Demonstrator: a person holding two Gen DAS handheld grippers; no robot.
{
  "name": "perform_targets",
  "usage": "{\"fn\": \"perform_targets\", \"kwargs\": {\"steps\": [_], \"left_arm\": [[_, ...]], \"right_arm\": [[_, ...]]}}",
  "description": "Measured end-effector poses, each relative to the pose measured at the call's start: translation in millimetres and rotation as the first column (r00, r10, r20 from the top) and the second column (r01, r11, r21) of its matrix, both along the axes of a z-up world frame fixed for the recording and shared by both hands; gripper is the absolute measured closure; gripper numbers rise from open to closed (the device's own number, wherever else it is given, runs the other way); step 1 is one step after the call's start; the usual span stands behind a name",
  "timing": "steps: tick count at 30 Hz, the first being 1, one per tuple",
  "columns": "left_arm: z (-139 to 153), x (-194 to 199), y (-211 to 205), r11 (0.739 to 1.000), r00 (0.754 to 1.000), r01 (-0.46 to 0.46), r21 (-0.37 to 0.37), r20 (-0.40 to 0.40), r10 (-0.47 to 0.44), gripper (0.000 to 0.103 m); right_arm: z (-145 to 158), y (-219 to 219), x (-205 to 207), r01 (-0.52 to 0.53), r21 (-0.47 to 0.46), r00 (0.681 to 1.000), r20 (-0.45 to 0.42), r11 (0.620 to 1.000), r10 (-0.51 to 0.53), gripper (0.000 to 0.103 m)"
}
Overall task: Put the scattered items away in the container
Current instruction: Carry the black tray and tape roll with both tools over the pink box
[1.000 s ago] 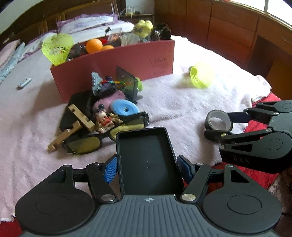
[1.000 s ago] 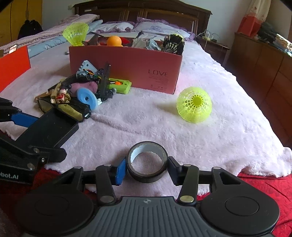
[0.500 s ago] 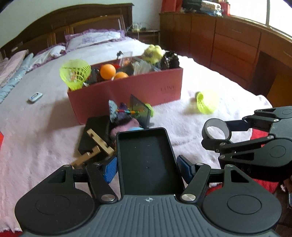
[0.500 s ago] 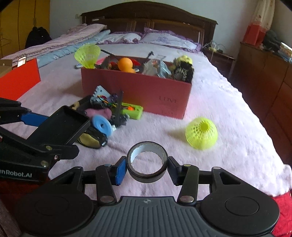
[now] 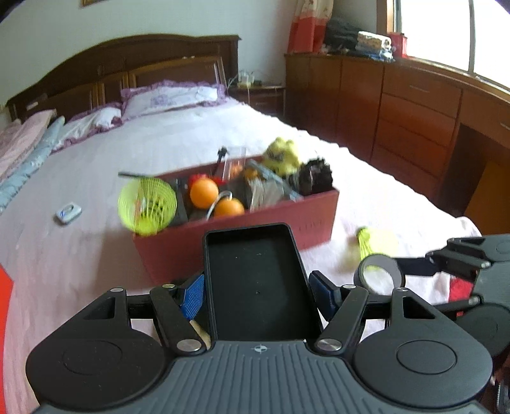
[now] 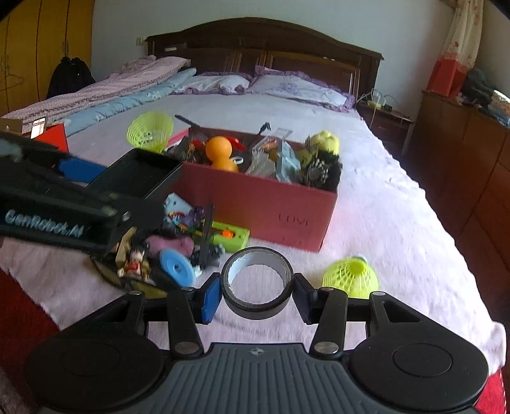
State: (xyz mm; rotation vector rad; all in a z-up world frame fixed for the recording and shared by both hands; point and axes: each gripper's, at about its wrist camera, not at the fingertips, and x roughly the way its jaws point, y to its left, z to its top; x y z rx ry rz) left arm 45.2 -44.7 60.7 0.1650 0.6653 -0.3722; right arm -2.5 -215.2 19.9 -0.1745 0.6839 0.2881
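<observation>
- Left wrist view: the left gripper (image 5: 256,291) clamped a shallow, matte black rectangular tray (image 5: 255,280) before the red cardboard box (image 5: 242,242), brim-full on the fuzzy white blanket (image 5: 79,254).
- Right wrist view: the right gripper (image 6: 256,296) pinched a glossy black tape roll (image 6: 257,283); open blanket lay right of a mesh yellow shuttlecock (image 6: 350,277).

A home bedroom is showing here: a wide bed (image 6: 242,108) with a carved dark wooden headboard (image 6: 264,41) is filling the room, frilled pillows (image 6: 296,87) are lying at its head, and wooden drawer cabinets (image 5: 414,105) are standing beneath a curtained window (image 5: 446,28).
</observation>
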Motion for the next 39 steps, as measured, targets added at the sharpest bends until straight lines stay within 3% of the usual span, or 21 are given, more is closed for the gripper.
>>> {"fn": "perform_targets", "kwargs": {"steps": [10, 39], "left_arm": [[18.1, 46.8, -11.3, 1.0, 0.999, -0.007, -0.007, 0.046, 0.007, 0.035], [15.3, 137.3, -11.5, 0.999, 0.998, -0.043, 0.014, 0.047, 0.043, 0.035]], "right_arm": [[19.2, 5.8, 32.2, -0.018, -0.006, 0.998, 0.062, 1.0, 0.018, 0.053], [44.1, 31.6, 118.3, -0.053, -0.046, 0.989, 0.138, 0.998, 0.059, 0.053]]}}
